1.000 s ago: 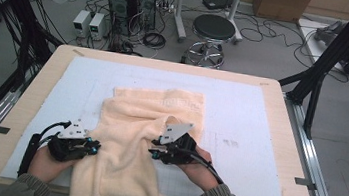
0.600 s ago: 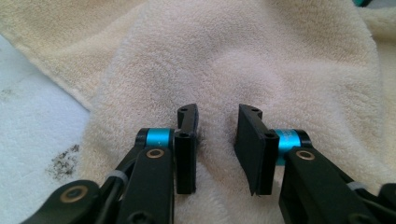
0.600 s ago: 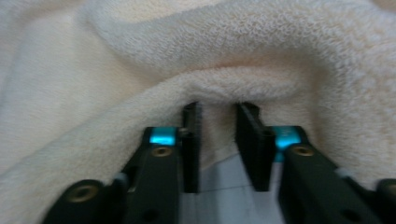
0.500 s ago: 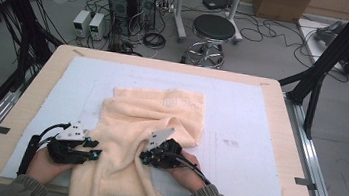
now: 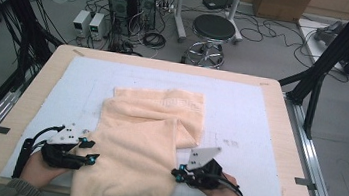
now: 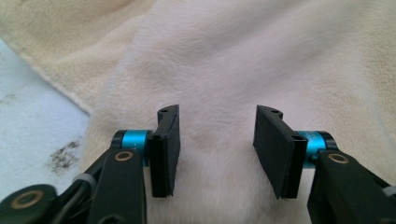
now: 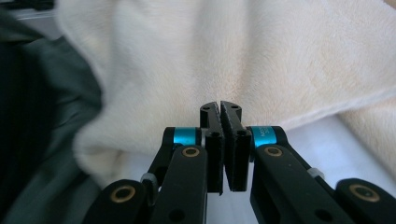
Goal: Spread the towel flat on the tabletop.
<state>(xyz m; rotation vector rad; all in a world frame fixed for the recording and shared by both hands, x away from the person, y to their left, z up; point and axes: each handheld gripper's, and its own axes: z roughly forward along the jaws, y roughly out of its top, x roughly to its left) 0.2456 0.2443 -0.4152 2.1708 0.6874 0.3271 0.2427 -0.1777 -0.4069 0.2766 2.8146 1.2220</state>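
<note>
The towel (image 5: 144, 139) lies on the blue mat (image 5: 254, 133) of the table (image 5: 282, 106), partly folded: a rear layer lies flat toward the far side, and a front layer runs over it toward the person, its near end draped over the table's front edge. This layout suggests a fold in progress, with the two grippers stationed at the towel's two long edges to control the near portion.

The left gripper (image 5: 89, 149) sits at the towel's left edge. Its jaws have just been opening and now stand about half apart. The left gripper view shows plush cloth beneath and between the pads (image 6: 167, 149), but no pad presses on it — the edge appears released, presumably because that side is already where it belongs.

The right gripper (image 5: 176, 174) sits at the towel's right edge near the table front, its jaws closed together. The right gripper view shows the pads (image 7: 214, 140) meeting; no cloth is visibly pinched between them, though the towel edge lies just beyond the tips.

The high view gives the overall fold geometry and both hand positions, which neither gripper view supplies. The gripper views give the jaw gaps and pad contact — details too small to read from above. The right gripper view also shows a grey sleeve (image 7: 42, 116) beside the hanging cloth.
</note>
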